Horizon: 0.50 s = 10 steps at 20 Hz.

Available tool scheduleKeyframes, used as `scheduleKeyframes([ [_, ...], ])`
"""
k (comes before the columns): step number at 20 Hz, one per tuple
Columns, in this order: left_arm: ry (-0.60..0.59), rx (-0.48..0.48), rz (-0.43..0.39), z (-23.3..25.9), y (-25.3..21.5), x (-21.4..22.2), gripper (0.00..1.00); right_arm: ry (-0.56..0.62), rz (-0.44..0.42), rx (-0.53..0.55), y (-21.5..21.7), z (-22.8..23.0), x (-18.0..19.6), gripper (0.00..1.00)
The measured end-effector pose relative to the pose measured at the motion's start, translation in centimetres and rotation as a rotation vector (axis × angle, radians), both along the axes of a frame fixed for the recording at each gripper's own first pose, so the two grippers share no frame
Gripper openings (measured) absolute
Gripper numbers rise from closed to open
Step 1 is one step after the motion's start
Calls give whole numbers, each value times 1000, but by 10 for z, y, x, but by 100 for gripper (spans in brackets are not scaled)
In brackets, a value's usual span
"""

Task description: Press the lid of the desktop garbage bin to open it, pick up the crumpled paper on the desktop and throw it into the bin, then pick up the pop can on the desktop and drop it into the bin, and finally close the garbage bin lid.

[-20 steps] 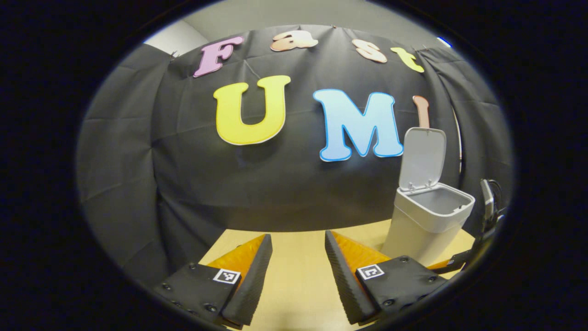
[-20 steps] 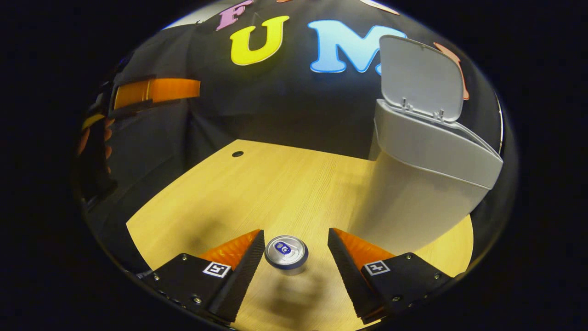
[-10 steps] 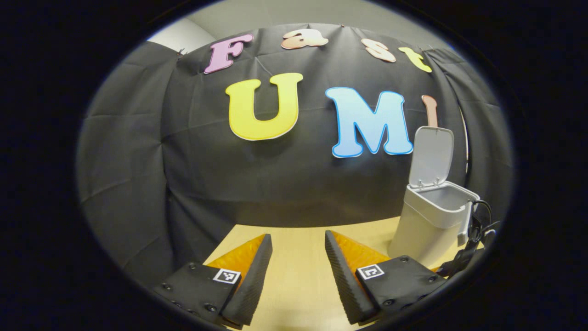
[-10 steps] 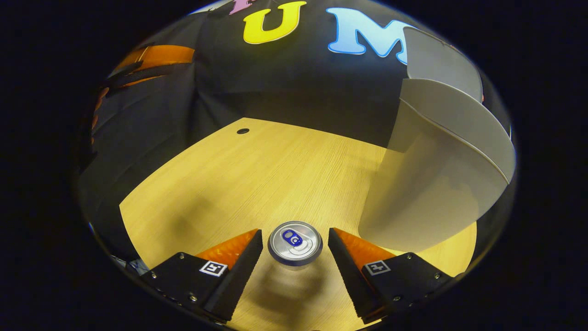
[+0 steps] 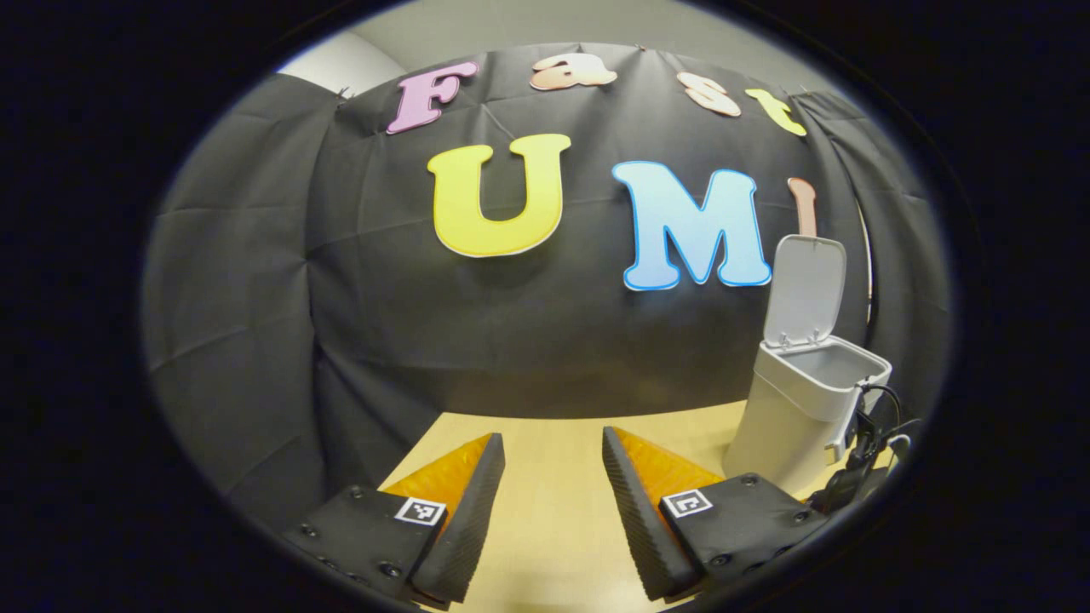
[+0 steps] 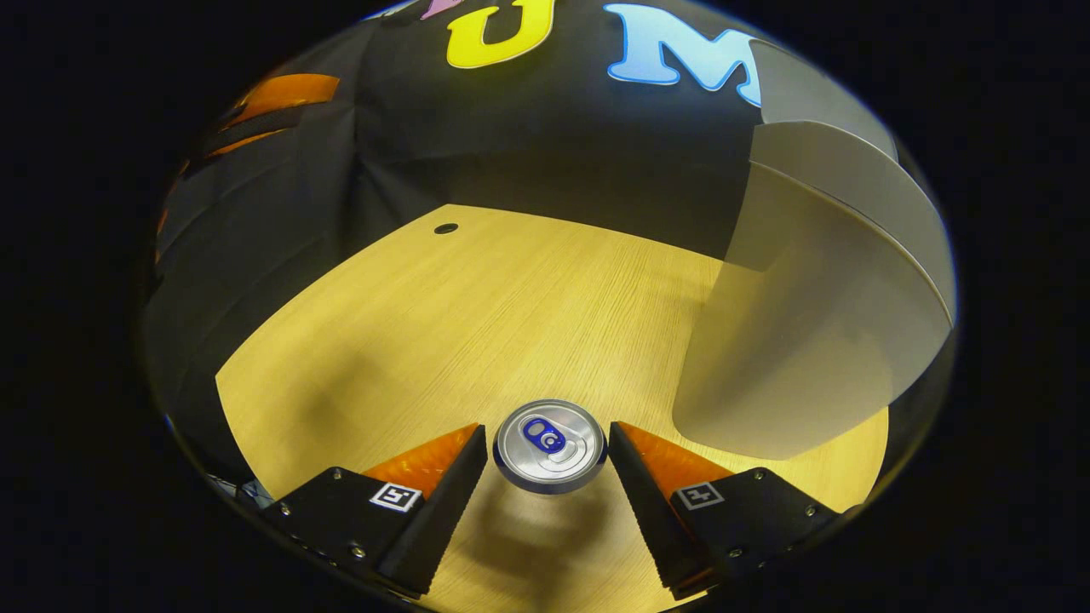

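While our right gripper (image 6: 547,447) hangs over the pale wooden desktop (image 6: 477,306), its two fingers stand apart on either side of the silver aluminium pop can with a blue tab (image 6: 550,434), which sits upright on the wood between the fingertips; whether the right-hand fingertip touches the can's rim we cannot tell, and on the left a small gap remains. Just to the right of the can rises the light grey plastic garbage bin (image 6: 809,340), its hinged lid (image 6: 809,94) standing open. Seen from our left gripper view, the left gripper (image 5: 553,472) holds its fingers spread wide with nothing between them, above the near edge of the desktop (image 5: 553,519). There the same bin (image 5: 792,417) stands to the right with its lid (image 5: 805,289) tipped up against the black cloth wall (image 5: 255,298), and part of the right gripper (image 5: 860,455) shows beside the bin.
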<state>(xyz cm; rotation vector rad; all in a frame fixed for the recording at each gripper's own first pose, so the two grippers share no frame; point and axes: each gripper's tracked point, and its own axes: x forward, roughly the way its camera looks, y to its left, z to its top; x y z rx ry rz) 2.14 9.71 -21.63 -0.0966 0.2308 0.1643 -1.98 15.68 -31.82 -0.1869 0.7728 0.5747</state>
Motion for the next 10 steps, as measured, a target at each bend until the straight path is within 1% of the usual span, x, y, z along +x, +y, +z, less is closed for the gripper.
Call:
scheduleKeyframes([
  [1,-1,-1,2,0,0,0,78,3,1,0,-1,0,1,91],
  [2,-1,-3,4,-1,0,-1,85,3,0,1,0,-1,1,87],
  [4,-1,-8,7,-1,-1,-2,85,1,0,-3,-2,0,1,86],
  [5,-1,-10,7,-1,-1,-2,78,-2,-1,-3,-3,2,1,84],
  [6,-1,-12,7,-2,-1,-2,78,-6,-4,-1,-3,3,0,84],
  [7,0,-13,6,-2,-2,-2,85,-11,-8,2,-5,5,1,85],
  [9,-3,-13,2,-2,-2,-1,85,-17,-17,16,-5,12,3,84],
  [10,-4,-13,-1,-2,-2,0,78,-22,-22,22,-6,16,4,84],
])
